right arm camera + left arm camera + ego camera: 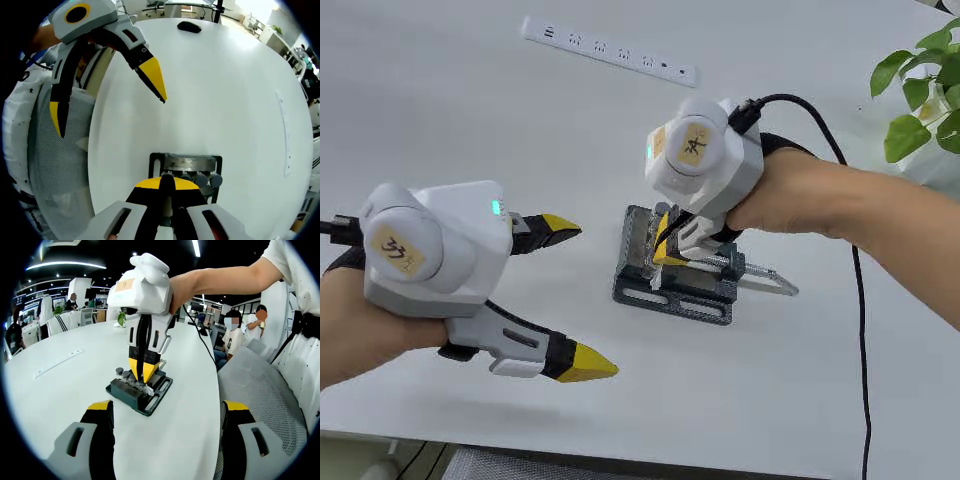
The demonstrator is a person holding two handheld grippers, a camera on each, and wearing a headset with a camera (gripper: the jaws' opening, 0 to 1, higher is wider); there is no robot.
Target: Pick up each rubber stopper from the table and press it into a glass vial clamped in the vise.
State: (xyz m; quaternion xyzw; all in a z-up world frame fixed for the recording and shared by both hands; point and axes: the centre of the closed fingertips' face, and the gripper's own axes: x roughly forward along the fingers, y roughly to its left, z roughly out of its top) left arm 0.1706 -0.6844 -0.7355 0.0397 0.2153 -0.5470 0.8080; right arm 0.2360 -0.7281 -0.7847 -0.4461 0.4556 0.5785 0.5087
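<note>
Over vise [672, 296], right hand-held gripper [665, 254] points down, jaws together (left hand-held gripper [592, 298] agape).

White left gripper [592, 298] and white right gripper [665, 250], each with black jaws tipped yellow and a round tan sticker [398, 250] bearing handwriting; a black cable [850, 200] leaves the right.

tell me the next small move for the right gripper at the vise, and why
Probably a short, straight push down. The right gripper, jaws closed, has its yellow tips at the row of glass vials with grey rubber stoppers in the dark metal vise, so one may need seating. The open left gripper hangs clear.
</note>
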